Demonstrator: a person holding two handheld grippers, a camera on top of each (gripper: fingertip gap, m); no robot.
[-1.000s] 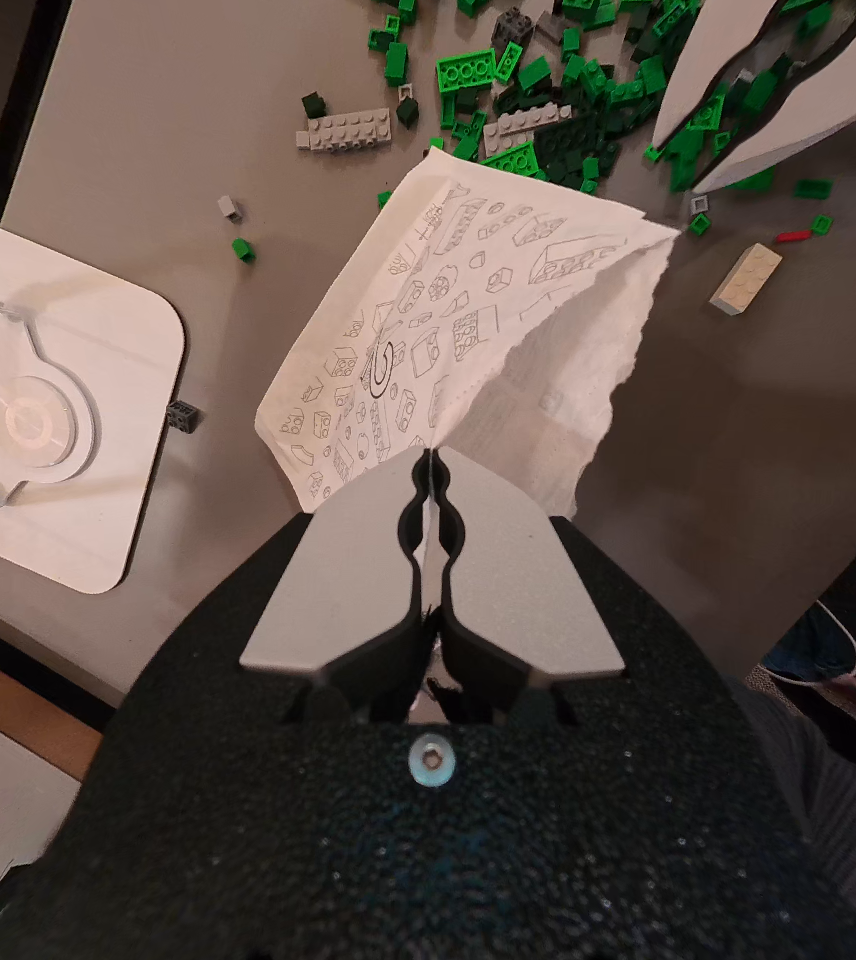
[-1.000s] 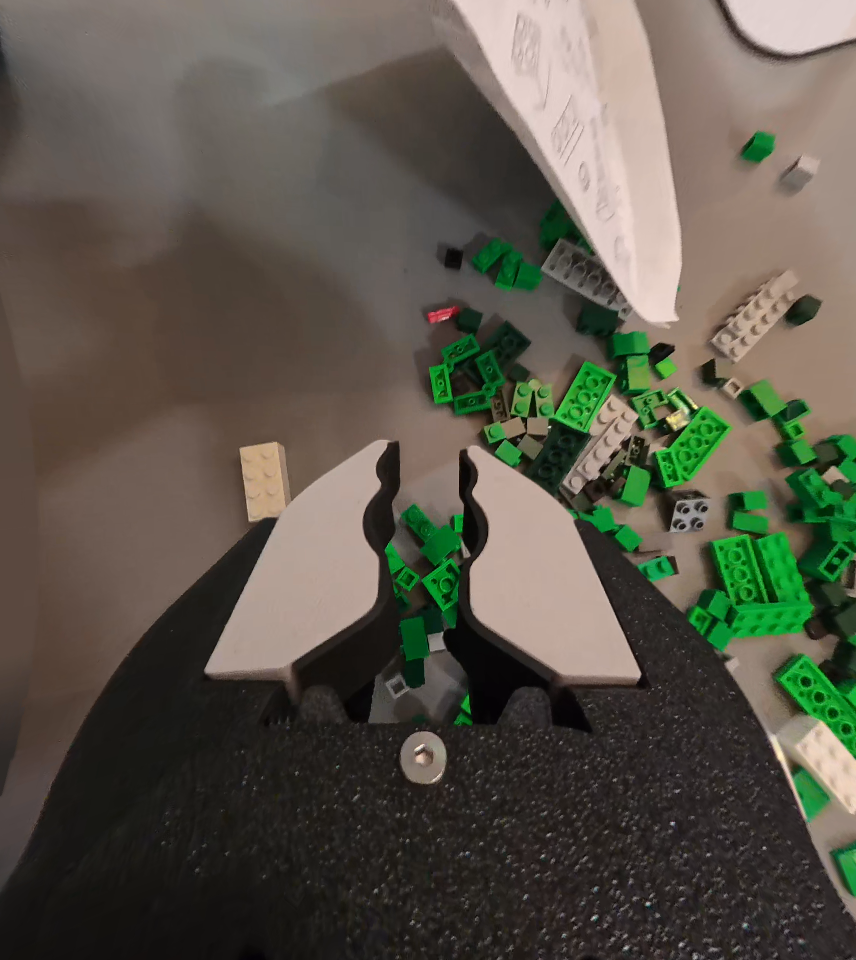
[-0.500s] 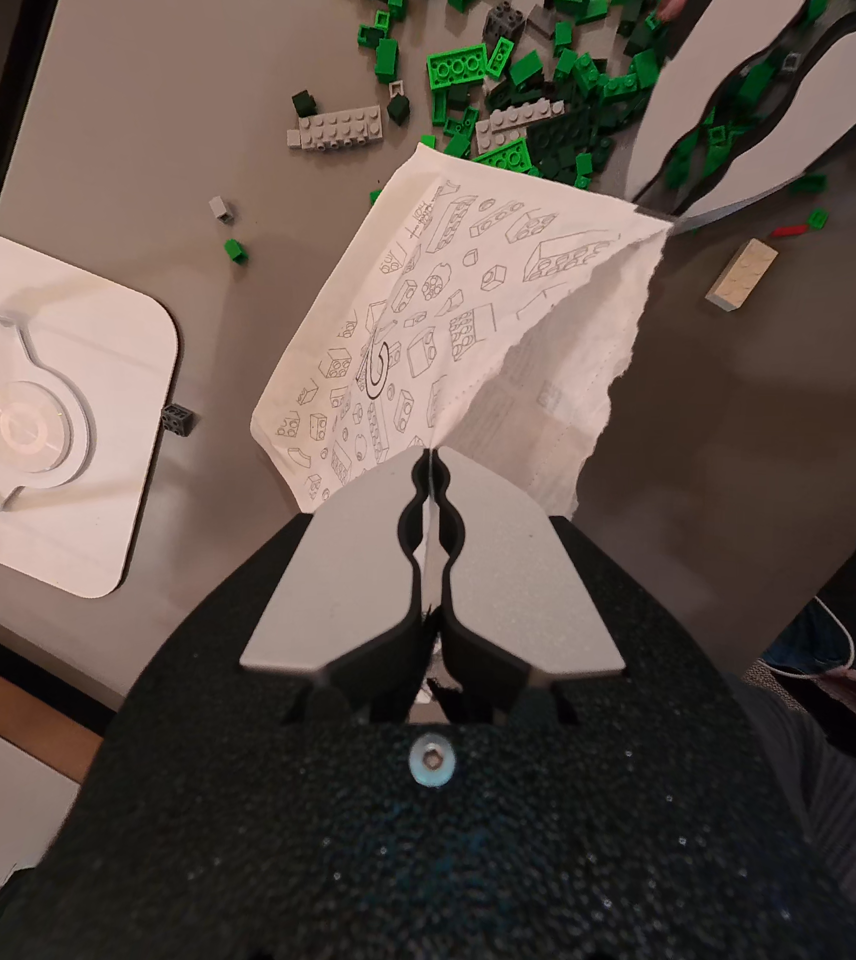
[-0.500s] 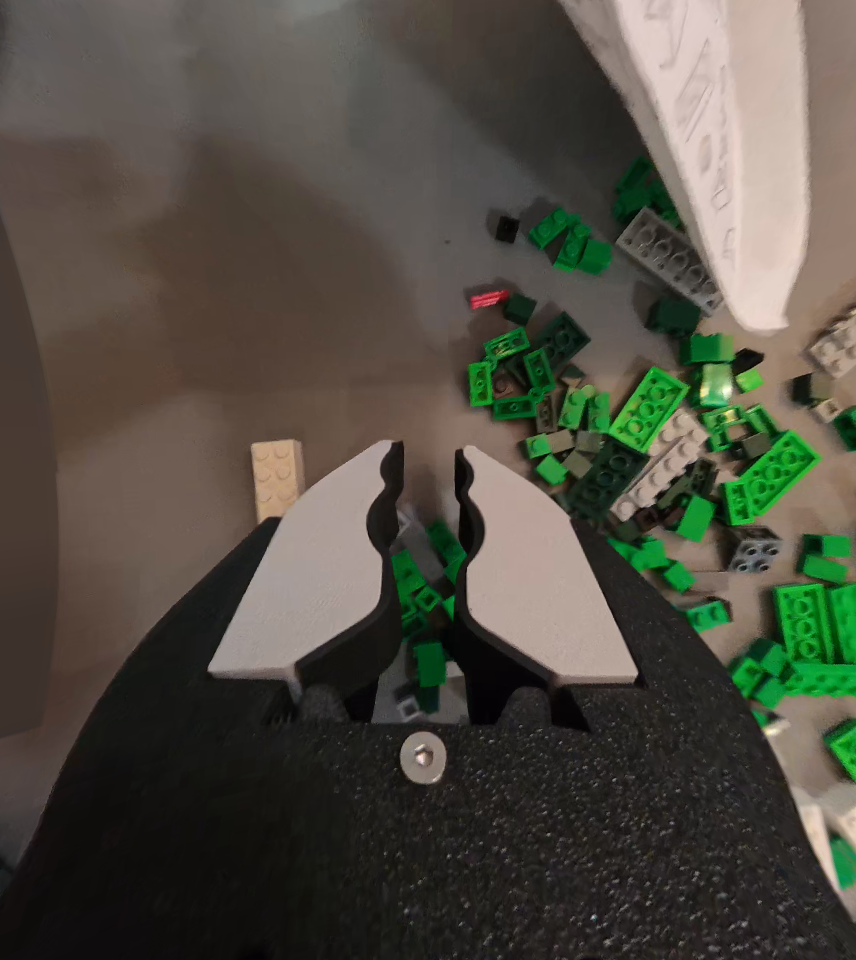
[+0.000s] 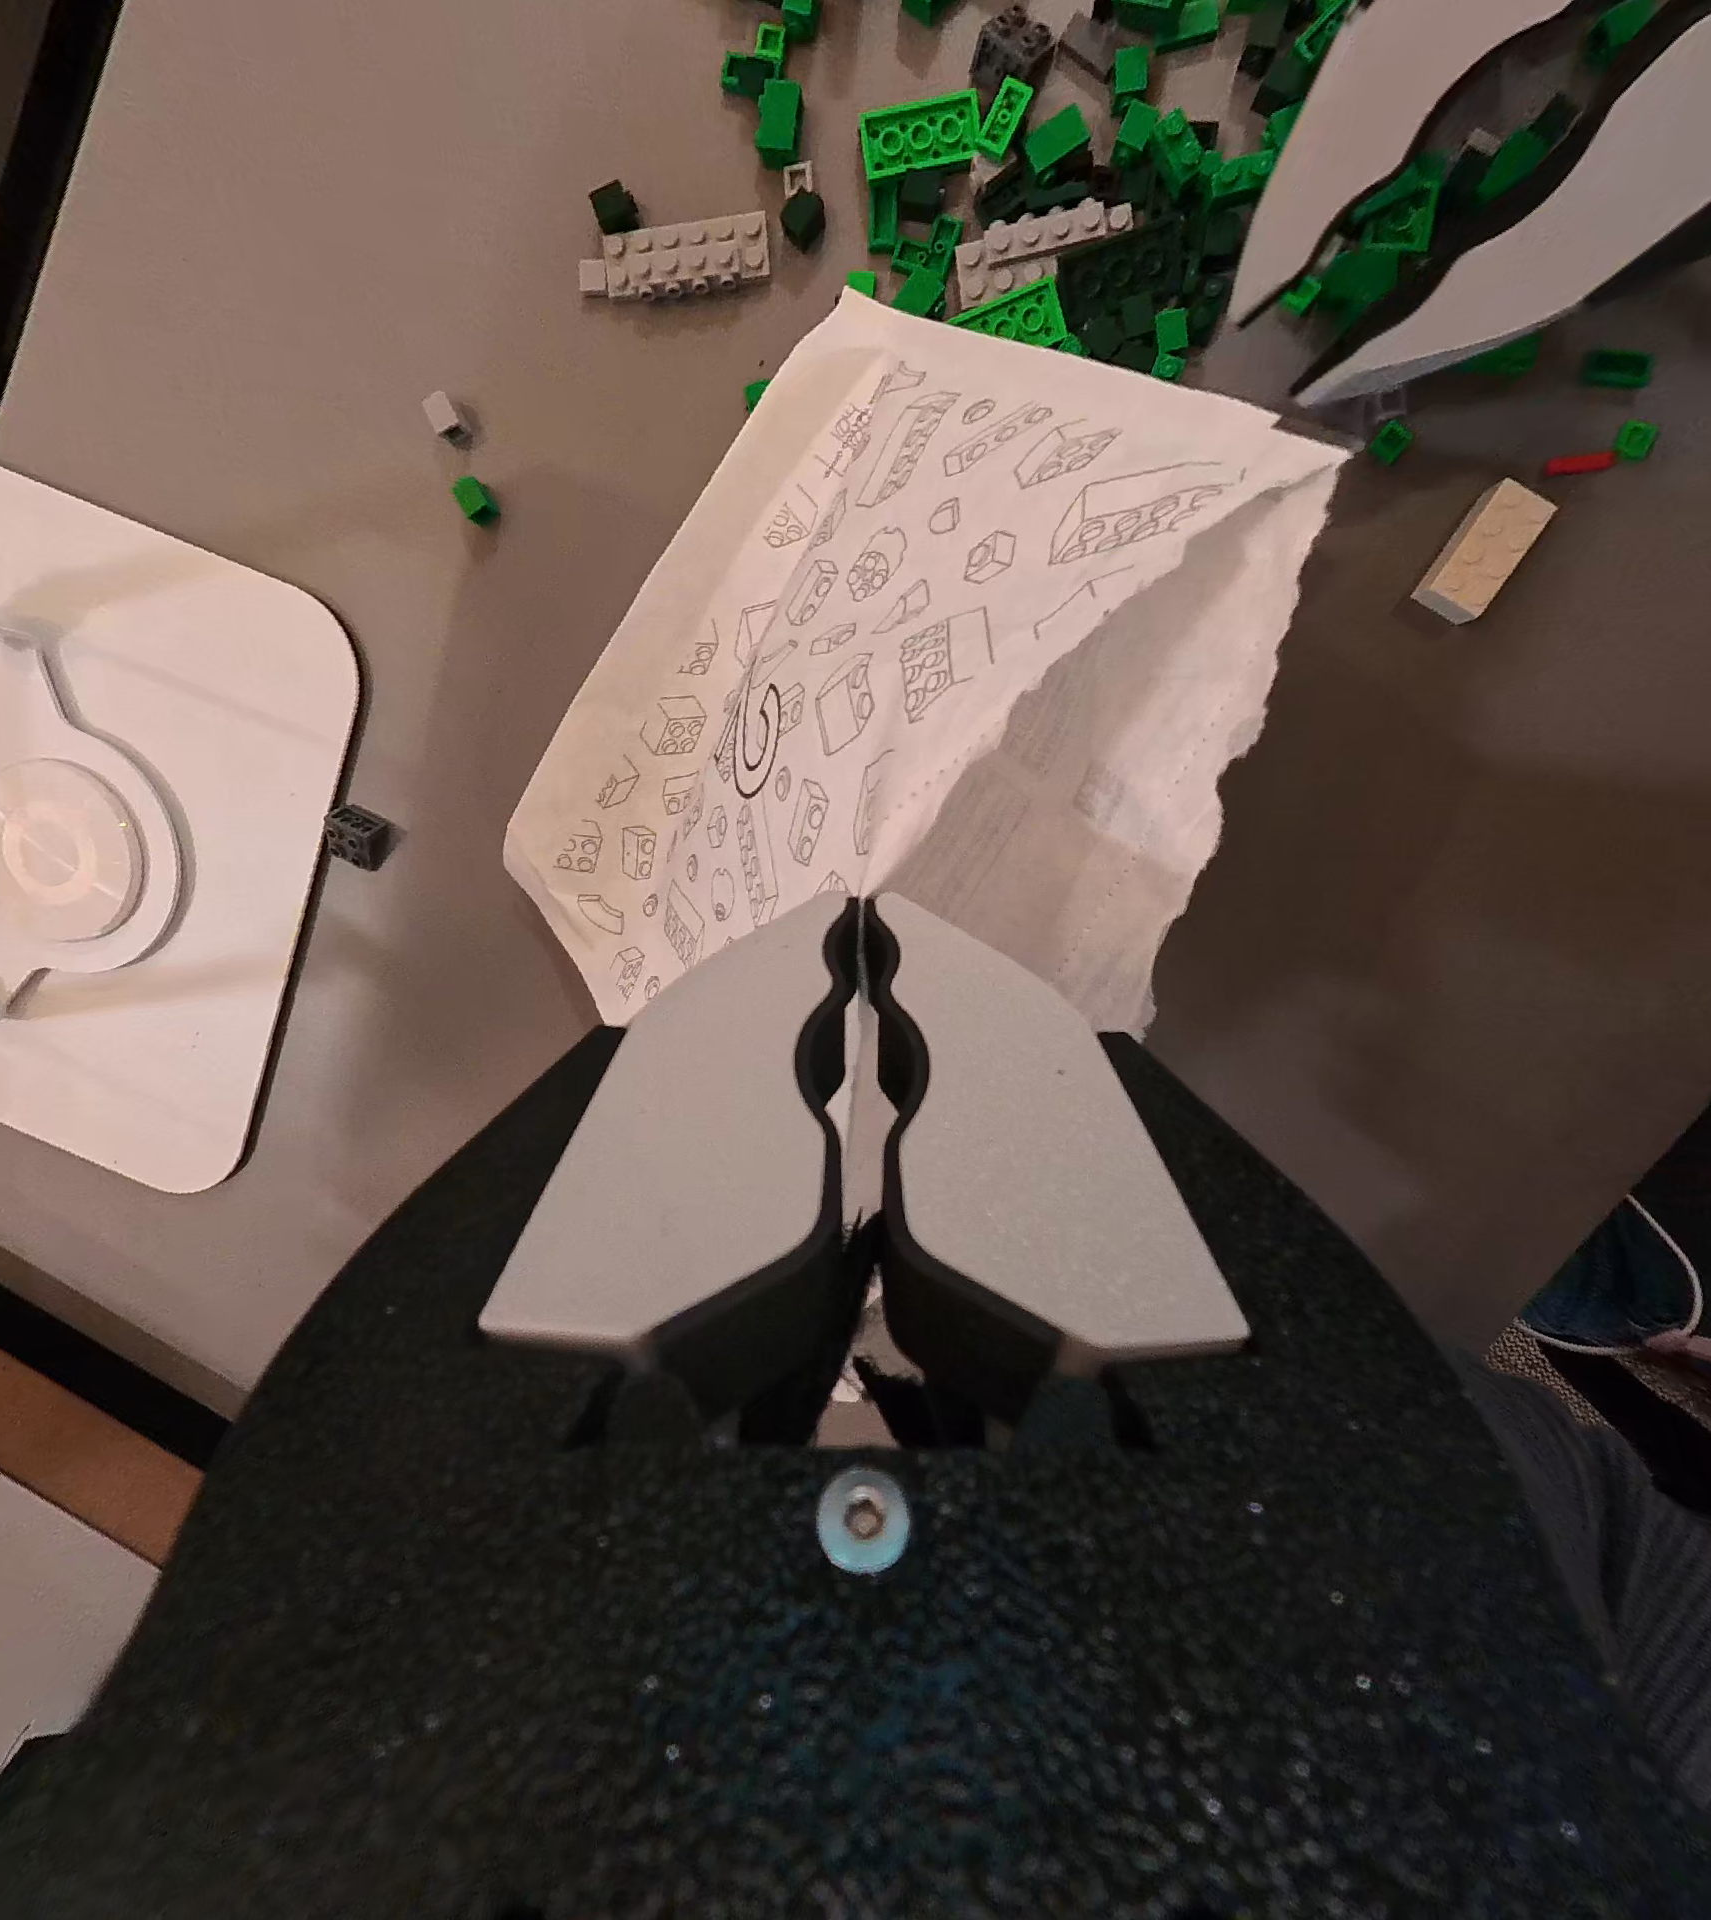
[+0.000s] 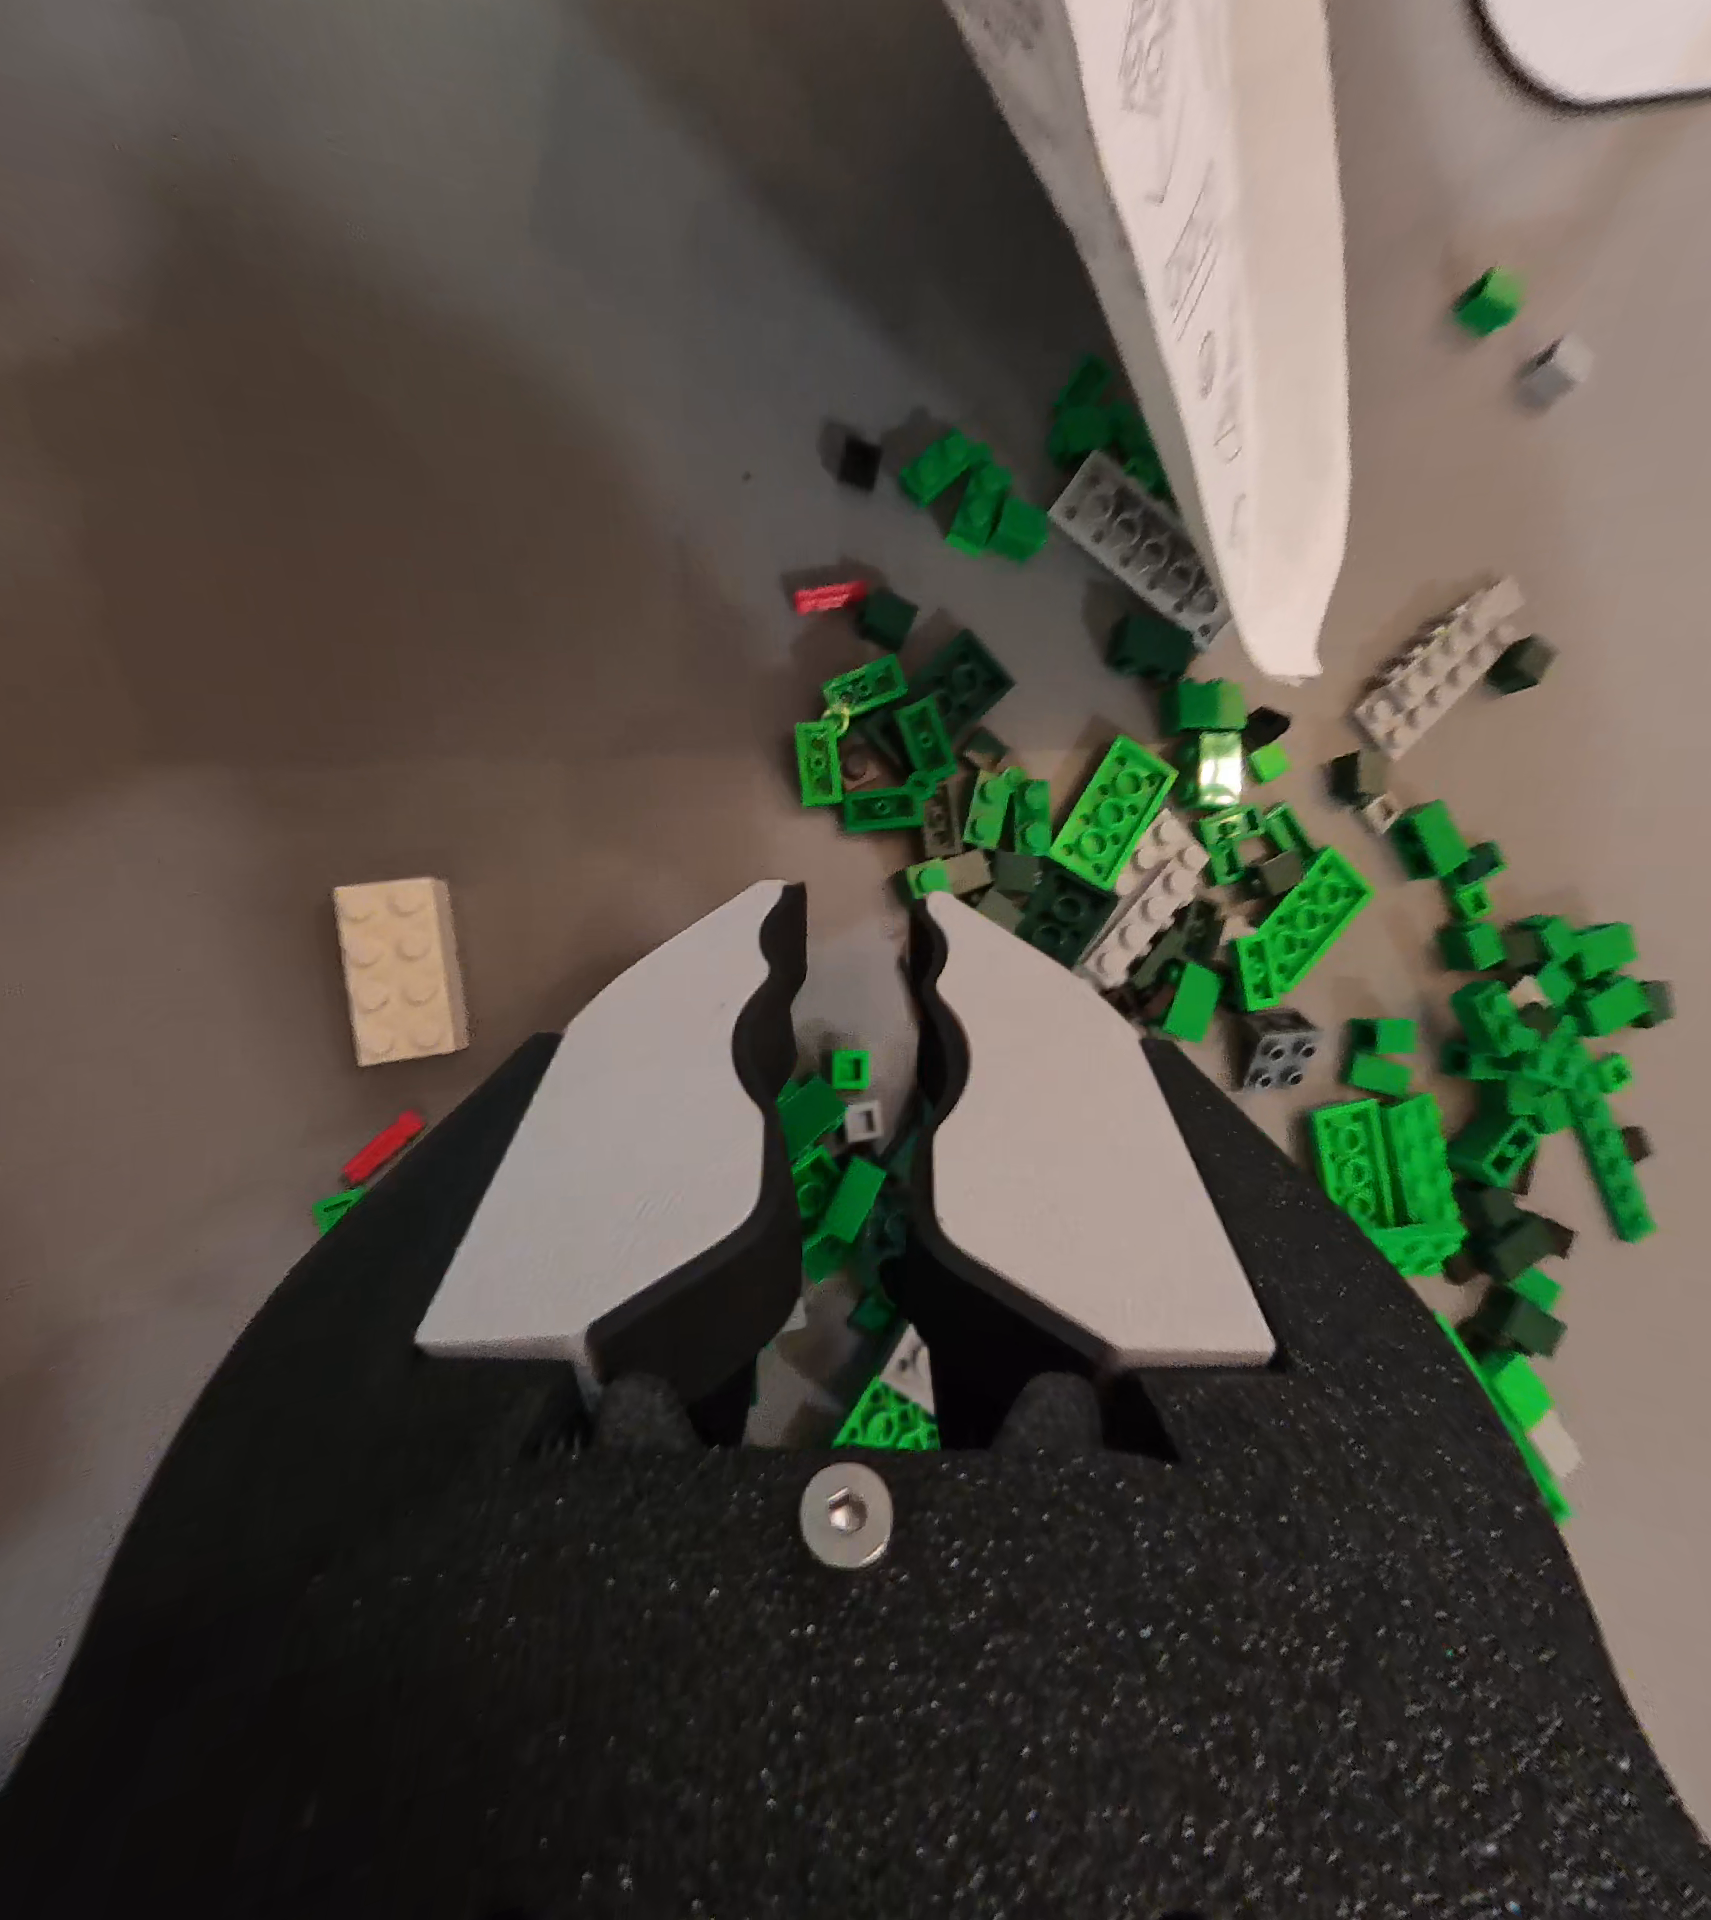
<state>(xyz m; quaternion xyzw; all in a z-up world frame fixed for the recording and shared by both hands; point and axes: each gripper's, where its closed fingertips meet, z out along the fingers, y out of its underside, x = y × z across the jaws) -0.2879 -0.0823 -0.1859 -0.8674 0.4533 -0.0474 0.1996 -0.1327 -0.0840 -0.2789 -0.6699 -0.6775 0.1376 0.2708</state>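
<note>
Left tongs clenched on the torn paper bag, held above the grey table. Right tongs, parted and empty, hover over the green brick pile; bare table lies leftward beyond the cream brick.

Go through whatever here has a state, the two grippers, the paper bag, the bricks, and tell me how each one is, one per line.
left gripper: shut on the paper bag
paper bag: torn open, held up off the table
right gripper: open, empty, over the bricks
green and grey bricks: loose, scattered in a pile on the table
tan brick: lying flat, studs up, apart from the pile
</note>
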